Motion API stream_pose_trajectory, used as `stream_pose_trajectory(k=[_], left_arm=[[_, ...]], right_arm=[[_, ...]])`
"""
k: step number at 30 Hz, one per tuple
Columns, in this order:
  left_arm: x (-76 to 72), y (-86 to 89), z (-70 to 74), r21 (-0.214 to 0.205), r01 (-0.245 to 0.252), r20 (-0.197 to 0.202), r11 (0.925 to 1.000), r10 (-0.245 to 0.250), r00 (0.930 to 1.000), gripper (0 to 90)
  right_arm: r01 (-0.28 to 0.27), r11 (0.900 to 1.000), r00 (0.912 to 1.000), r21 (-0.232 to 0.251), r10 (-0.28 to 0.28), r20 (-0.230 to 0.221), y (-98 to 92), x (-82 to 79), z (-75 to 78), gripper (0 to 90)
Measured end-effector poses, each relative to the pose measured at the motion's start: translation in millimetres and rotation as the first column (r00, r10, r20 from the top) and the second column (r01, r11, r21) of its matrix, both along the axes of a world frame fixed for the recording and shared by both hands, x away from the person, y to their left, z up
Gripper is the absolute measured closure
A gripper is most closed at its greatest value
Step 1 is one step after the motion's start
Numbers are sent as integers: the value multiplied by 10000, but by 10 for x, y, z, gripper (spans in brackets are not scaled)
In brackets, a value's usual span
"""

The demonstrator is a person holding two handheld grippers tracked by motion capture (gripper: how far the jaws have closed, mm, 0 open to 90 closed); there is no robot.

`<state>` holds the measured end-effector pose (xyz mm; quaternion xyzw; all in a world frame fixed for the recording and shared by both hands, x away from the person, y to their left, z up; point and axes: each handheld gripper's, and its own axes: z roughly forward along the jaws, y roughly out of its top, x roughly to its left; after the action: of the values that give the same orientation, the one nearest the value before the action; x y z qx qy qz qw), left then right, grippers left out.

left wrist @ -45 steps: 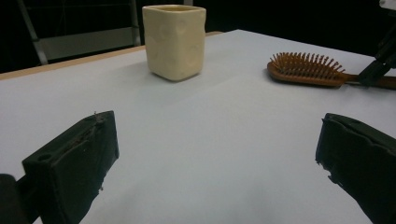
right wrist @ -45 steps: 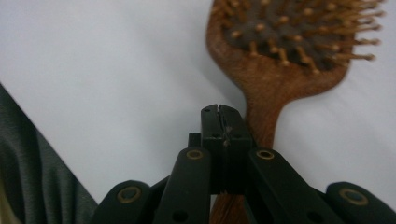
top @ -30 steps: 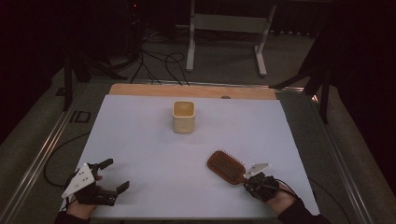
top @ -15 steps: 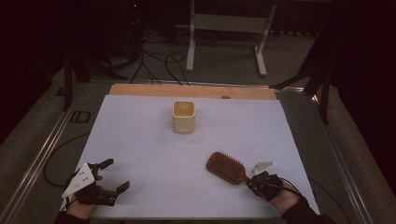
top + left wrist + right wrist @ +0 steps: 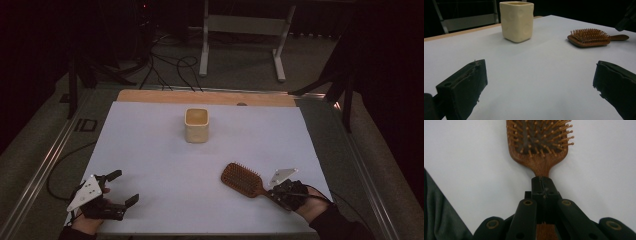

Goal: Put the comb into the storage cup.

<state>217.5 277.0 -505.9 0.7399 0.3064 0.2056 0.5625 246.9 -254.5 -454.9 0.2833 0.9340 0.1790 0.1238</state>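
A wooden paddle hairbrush (image 5: pixel 243 179) (image 5: pixel 589 38) (image 5: pixel 539 142) lies bristles up at the front right of the white table, its handle pointing toward the person. My right gripper (image 5: pixel 278 195) (image 5: pixel 542 183) is shut on that handle, the jaws pressed together around it. A cream square cup (image 5: pixel 196 125) (image 5: pixel 517 20) stands upright in the middle of the table toward the back. At the front left my left gripper (image 5: pixel 122 189) (image 5: pixel 539 82) stands open with nothing between its jaws, well short of the cup.
The white sheet (image 5: pixel 150 150) covers the table, with a wooden strip (image 5: pixel 150 96) along its far edge. A metal stand (image 5: pixel 245 30) and cables (image 5: pixel 170 65) sit on the dark floor beyond. A grey cloth edge (image 5: pixel 439 217) shows by my right gripper.
The right hand has lifted a little with the brush in its jaws, and the brush head now sits slightly higher and flatter. The left gripper has not moved.
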Motion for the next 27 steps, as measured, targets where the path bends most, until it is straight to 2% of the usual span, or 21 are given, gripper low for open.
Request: stream_pose_trajectory(k=[4, 9, 12, 14, 16, 20, 22, 24, 27], left_arm=[[2, 3, -1, 1, -4, 1, 10000, 4, 10000, 0], [3, 3, -2, 15, 6, -11, 10000, -6, 10000, 1], [1, 2, -1, 4, 2, 0, 10000, -2, 10000, 0], [2, 3, -1, 20, 3, -7, 10000, -3, 10000, 0], [2, 1, -2, 19, 6, -11, 10000, -6, 10000, 0], [3, 1, -3, 21, 7, -14, 10000, -7, 10000, 1], [3, 2, -3, 11, 8, -17, 10000, -8, 10000, 0], [3, 3, -2, 15, 14, -10, 10000, -14, 10000, 0], [1, 3, -3, 13, 18, -14, 10000, -18, 10000, 1]], right_arm=[[-288, 9994, 9994, -183, 284, -220, -14, 56, -1, 848], [-530, 9982, 9976, -277, 517, -463, -8, 132, -17, 713], [-604, 9976, 9967, -333, 584, -570, 0, 160, -32, 682], [-783, 9960, 9946, -442, 750, -713, 15, 196, -64, 603], [-754, 9963, 9941, -420, 718, -813, 22, 224, -84, 526], [-664, 9971, 9930, -371, 624, -1002, 23, 263, -103, 443], [-668, 9968, 9937, -443, 625, -931, 27, 280, -114, 386], [-578, 9974, 9923, -436, 526, -1121, 35, 299, -130, 337], [-594, 9970, 9911, -492, 530, -1222, 41, 322, -160, 300]])
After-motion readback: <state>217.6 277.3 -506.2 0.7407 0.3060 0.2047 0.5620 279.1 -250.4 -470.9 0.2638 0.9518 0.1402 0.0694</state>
